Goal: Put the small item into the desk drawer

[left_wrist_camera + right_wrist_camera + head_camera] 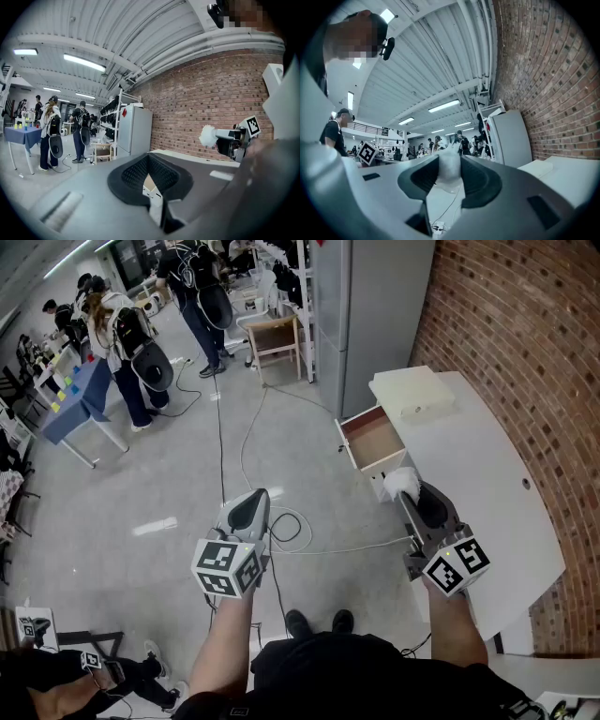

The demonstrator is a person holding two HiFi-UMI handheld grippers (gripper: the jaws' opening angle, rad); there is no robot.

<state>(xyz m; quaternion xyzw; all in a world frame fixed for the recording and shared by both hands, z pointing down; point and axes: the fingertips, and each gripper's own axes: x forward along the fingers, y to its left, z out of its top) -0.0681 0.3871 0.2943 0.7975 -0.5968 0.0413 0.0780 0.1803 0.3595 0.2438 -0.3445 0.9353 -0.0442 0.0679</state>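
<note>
Over by the brick wall, the desk drawer (373, 439) stood pulled out and, as far as could be seen, bare inside, so the opening part looked done! The right gripper (412, 495) had its jaws well apart yet clamped on the small item (399, 480), a fluffy white tuft pinched between the black pads. It hovered roughly level, just beside the drawer's front corner at the edge of the white desk (478, 484). From the right gripper view the tuft (449, 166) filled the gap between the pads (no daylight either side, a proper grip). The left gripper (253, 501) hung out over the floor, well apart from the desk, jaws slightly parted with nothing between them; only the far-off drawer showed through the gap. By my reading, the item was picked up and carried close. What remained was to bring it over the drawer, let go, and probably push the drawer shut.
</note>
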